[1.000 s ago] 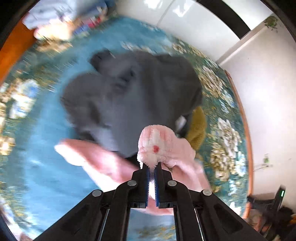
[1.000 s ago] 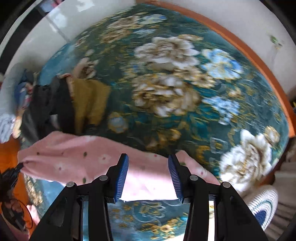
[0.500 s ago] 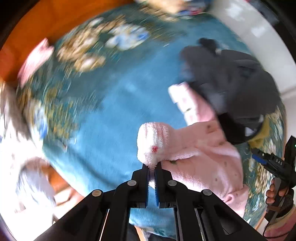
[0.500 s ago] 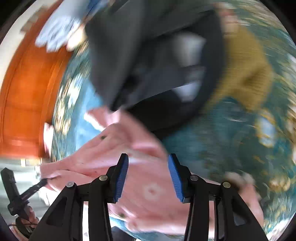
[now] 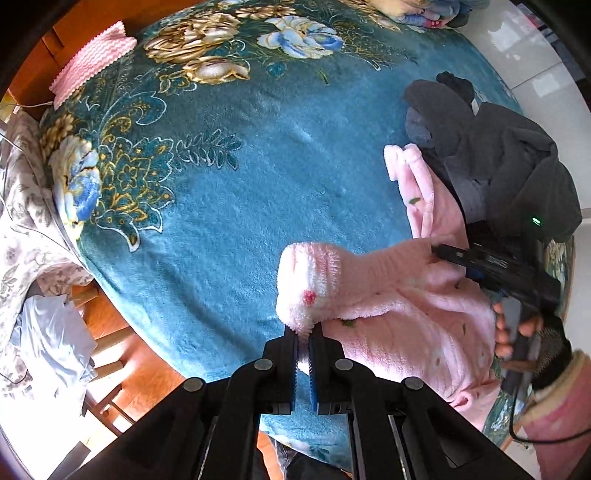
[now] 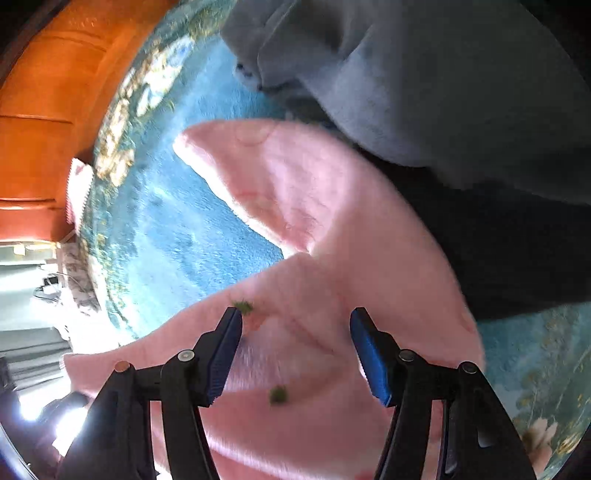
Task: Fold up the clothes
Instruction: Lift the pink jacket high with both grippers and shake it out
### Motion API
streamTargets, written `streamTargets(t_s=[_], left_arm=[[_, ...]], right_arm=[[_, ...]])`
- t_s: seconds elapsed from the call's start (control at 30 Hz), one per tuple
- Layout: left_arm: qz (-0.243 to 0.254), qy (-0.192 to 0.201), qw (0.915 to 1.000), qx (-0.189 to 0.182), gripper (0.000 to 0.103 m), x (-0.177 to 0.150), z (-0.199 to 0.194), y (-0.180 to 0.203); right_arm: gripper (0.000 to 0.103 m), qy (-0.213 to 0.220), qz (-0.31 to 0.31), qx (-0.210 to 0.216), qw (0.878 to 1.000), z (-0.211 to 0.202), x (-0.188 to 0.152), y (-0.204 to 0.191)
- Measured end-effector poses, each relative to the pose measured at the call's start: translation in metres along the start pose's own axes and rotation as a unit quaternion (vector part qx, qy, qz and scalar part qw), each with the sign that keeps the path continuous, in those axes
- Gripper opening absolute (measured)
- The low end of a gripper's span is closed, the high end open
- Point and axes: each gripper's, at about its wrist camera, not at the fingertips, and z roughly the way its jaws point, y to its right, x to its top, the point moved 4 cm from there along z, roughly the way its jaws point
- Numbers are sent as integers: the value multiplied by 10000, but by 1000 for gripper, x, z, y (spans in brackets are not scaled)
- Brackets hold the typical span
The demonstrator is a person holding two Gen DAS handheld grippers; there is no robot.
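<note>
A fluffy pink garment (image 5: 413,321) with small green specks lies at the right of a blue floral blanket (image 5: 236,192). My left gripper (image 5: 303,336) is shut on a cuff-like end of it, and the fabric bunches above the fingertips. My right gripper (image 6: 295,325) hovers close over the same pink garment (image 6: 332,229); its jaws are opening and stand wide, with fabric below them but nothing pinched. In the left wrist view the right gripper (image 5: 491,266) reaches in from the right, held by a gloved hand (image 5: 524,336).
A heap of dark grey clothes (image 5: 491,155) lies against the pink garment's far side. A pink zigzag cloth (image 5: 92,59) sits at the blanket's far left corner. A wooden headboard (image 6: 40,122) and floor border the bed. More folded clothes (image 5: 424,14) lie at the far edge.
Both views swung round across the bed. The left gripper carried the pink cuff lower and toward the blanket's near side. The right gripper dropped onto the pink garment and its jaws widened.
</note>
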Motion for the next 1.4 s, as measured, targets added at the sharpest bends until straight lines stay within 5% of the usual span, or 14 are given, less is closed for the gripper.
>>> streamTargets(t_s=[0.07,0.17,0.23,0.4,0.6,0.73,0.97,1.17,1.4], left_arm=[[44,-29,10000,-63,5,-1,-2,1],[173,-36,9997,-141,5,0,-6,5],[335,-28,9993,-180,5,5,-9,10],[1037,167,9940,-292,5,33,-26,36],[2143,765,9714,-675,5,74,-70,99],[2830,1423,9425,-1062,5,100,-131,160],[3580,2878,8732,-1628,5,99,-293,247],[3835,4025,8136,-1700,5,49,-422,296],[4434,4606,7572,-1338,5,-54,-490,377]], right_arm=[[62,-230,-5,-260,9994,15,2,-2],[29,-371,142,-559,9976,21,-2,-4],[21,-200,200,-679,9973,9,-8,-9],[17,832,463,-708,9929,-66,-28,-12],[13,2529,885,-910,9591,-211,-75,-14],[12,3557,977,-1192,9218,-310,-92,-31],[11,4943,701,-1471,8539,-453,-123,-58],[10,5887,261,-1265,7980,-559,-155,-53],[10,6389,-56,-1199,7599,-646,-216,-1]])
